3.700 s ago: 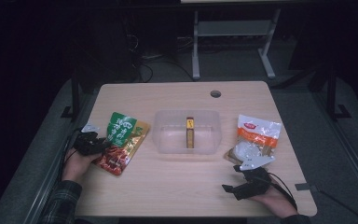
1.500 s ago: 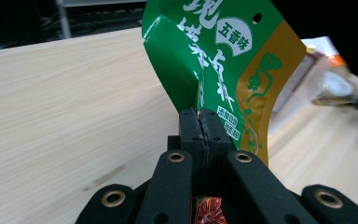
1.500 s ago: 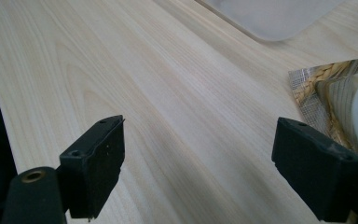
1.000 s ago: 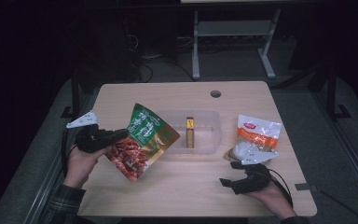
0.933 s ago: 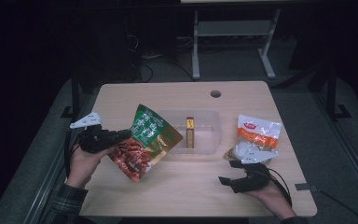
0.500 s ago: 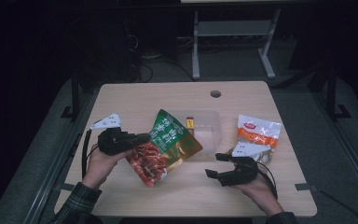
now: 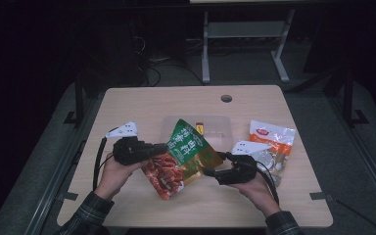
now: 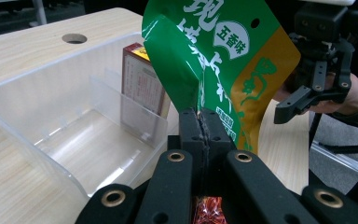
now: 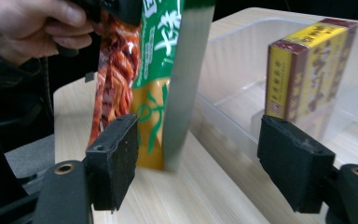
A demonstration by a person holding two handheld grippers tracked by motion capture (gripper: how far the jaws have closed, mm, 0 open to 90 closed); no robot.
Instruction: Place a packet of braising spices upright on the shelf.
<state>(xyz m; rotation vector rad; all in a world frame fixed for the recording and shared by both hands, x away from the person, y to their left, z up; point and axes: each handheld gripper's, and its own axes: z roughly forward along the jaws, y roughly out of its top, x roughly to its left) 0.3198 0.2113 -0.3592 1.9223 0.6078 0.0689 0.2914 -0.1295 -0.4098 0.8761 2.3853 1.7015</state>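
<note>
Left tool (image 8: 200, 121) clamps the green pouch (image 7: 188, 154) above the worktop (image 7: 142, 105), just near of the clear bin (image 7: 169, 125). Right tool (image 9: 198, 154), jaws just closing, straddles its corner without touching; we close squarely before lifting.

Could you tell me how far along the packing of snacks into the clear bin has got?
Done: a small yellow box stands inside the clear bin. In hand: the left gripper is shut on the green snack bag, lifted off the table in front of the bin, while the right gripper has its jaws either side of the bag's edge, closing but not yet pressing. Left: the white snack bag lies on the table, untouched.
</note>
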